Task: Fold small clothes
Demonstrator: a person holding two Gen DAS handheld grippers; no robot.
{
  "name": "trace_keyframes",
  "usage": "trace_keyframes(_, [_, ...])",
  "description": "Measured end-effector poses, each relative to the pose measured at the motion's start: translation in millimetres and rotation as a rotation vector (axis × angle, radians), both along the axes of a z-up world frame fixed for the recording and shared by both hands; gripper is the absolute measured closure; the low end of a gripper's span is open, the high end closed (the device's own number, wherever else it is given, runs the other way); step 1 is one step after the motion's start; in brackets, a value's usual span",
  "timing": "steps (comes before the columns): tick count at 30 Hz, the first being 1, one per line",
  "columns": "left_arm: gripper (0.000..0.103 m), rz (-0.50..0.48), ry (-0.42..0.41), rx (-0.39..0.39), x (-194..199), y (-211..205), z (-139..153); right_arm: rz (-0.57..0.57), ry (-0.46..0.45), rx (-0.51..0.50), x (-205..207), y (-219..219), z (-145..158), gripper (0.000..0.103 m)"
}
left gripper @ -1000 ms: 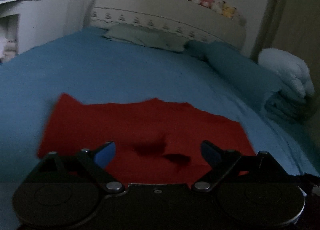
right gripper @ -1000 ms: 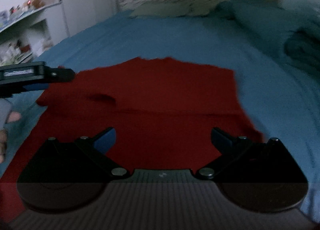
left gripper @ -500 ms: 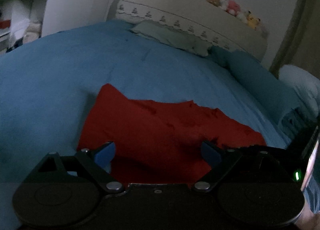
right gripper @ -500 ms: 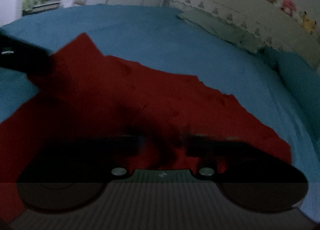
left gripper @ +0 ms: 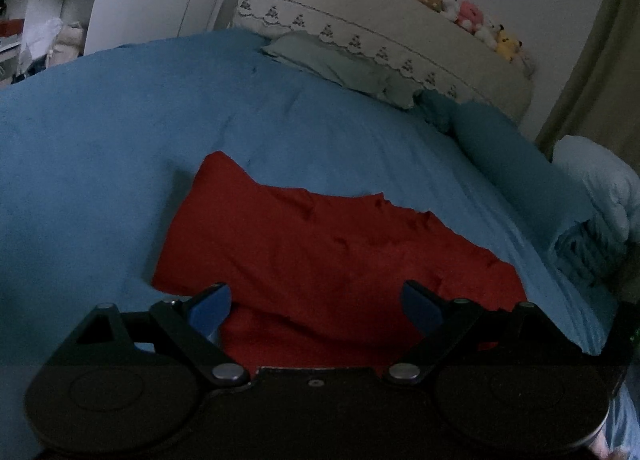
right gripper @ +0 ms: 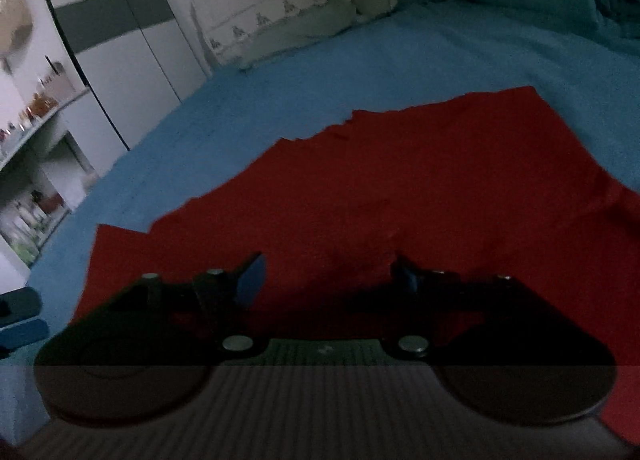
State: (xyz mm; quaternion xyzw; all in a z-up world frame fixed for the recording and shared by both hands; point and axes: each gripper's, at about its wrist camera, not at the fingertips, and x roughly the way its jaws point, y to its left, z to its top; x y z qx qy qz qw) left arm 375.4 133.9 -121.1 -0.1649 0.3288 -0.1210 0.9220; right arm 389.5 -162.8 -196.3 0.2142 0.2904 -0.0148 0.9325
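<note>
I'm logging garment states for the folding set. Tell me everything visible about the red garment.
The red garment is plain, dark red, soft-looking cloth, lying mostly flat on the blue bedsheet, lightly wrinkled. Its far edge is uneven and one corner juts out. The near part looks doubled over. Both open grippers, left and right, hang over it; contact cannot be told.

Looked like a home bedroom: blue-sheeted bed [left gripper: 120, 132], pillow [left gripper: 332, 64], plush toys [left gripper: 472, 18] atop the headboard [left gripper: 400, 32], wardrobe [right gripper: 120, 32].
</note>
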Motion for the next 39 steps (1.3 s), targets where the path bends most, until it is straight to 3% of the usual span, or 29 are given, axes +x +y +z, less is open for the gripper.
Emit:
trace_keyframes(3, [0.009,-0.002,0.006,-0.001,1.4,1.4,-2.2,-0.015,-0.008,0.019,-7.0,-3.1,-0.8,0.024])
trace_keyframes(5, [0.009,-0.001,0.013,0.003,2.0,1.4,-3.7,-0.036,0.008,0.016,-1.5,-4.0,1.5,0.049])
trace_keyframes(6, [0.009,-0.001,0.018,0.009,2.6,1.4,-4.8,-0.037,0.024,0.005,2.8,-5.1,2.5,0.071])
trace_keyframes(7, [0.009,0.000,0.025,0.015,3.4,1.1,-5.5,-0.035,0.043,-0.013,10.4,-5.4,5.0,0.078])
trace_keyframes(10, [0.009,-0.003,0.051,0.034,5.9,-1.4,-10.7,-0.012,0.033,-0.042,19.5,-11.0,20.8,0.080])
trace_keyframes(14, [0.011,-0.007,0.112,-0.007,14.4,0.0,-27.8,0.028,-0.028,-0.109,37.7,-26.1,65.8,0.080])
trace_keyframes(18, [0.014,0.018,0.130,0.023,24.6,1.6,-38.0,-0.027,-0.100,-0.174,37.6,-60.6,104.5,0.080])
trace_keyframes(21, [0.014,0.034,0.108,0.022,33.1,2.9,-41.6,-0.079,-0.065,-0.237,31.6,-86.6,99.1,0.080])
trace_keyframes(24, [0.014,0.061,0.117,0.012,42.3,3.6,-49.2,-0.086,0.027,-0.253,29.8,-105.2,64.2,0.080])
trace_keyframes(27, [0.015,0.081,0.115,0.030,46.2,1.0,-50.6,-0.081,0.092,-0.274,27.0,-111.5,33.0,0.073])
trace_keyframes(29, [0.017,0.095,0.106,0.043,45.4,-0.5,-46.4,-0.113,0.110,-0.306,23.2,-113.2,23.8,0.045])
trace_keyframes(30, [0.018,0.103,0.088,0.052,43.0,-0.9,-42.3,-0.136,0.114,-0.329,21.0,-111.7,24.3,0.017])
trace_keyframes(31, [0.018,0.105,0.056,0.064,39.1,-2.4,-35.4,-0.158,0.087,-0.359,14.2,-108.1,27.7,0.004])
trace_keyframes(34, [0.016,0.076,-0.046,0.101,35.1,-8.7,-16.9,-0.069,-0.104,-0.380,-13.4,-91.0,36.1,0.000])
trace_keyframes(37, [0.016,-0.008,-0.084,0.051,44.4,-16.6,-16.1,0.073,-0.067,-0.397,-8.8,-72.7,27.5,0.000])
trace_keyframes(39, [0.016,-0.035,-0.086,0.073,51.7,-23.6,-21.2,0.110,-0.047,-0.418,-3.8,-65.9,17.3,0.000])
